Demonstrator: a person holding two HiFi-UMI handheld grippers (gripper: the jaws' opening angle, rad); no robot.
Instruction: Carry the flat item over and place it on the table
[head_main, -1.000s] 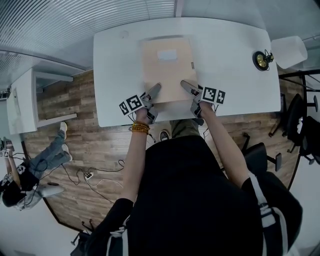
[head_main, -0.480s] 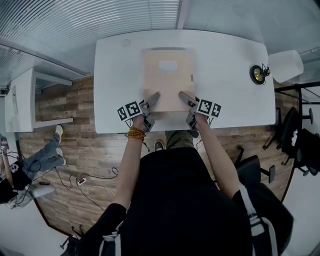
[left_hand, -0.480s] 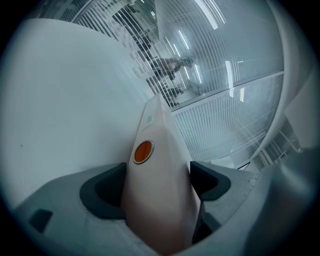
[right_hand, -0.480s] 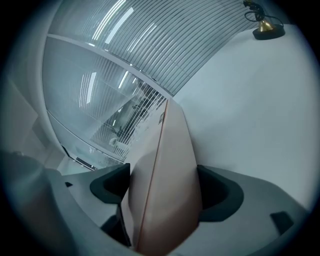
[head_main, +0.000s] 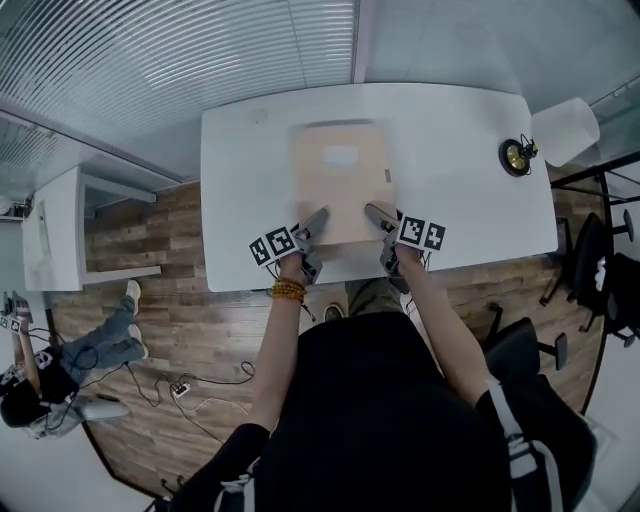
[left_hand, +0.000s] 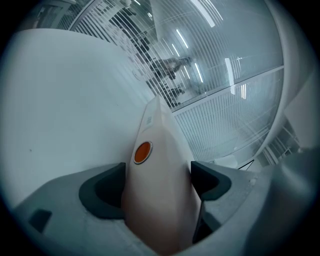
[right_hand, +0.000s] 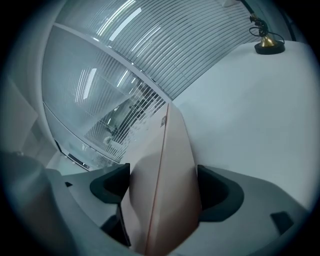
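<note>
Head view: tan folder lies flat on the white bench, mid-width, its near edge close to the bench's front edge. Left claw and right claw reach in over that front edge, one at each near corner of the folder. Small brass object stands at the bench's right end.

Left gripper view: left claw has just been opening and its jaws stand wide. The folder's corner fills the gap, its sides against both pads. Orange stud on the folder's face. Bench top runs alongside.

Right gripper view: right claw pinches the other corner of the folder, a pad on each face. Bench top runs alongside, with the brass object at its far end.
</note>
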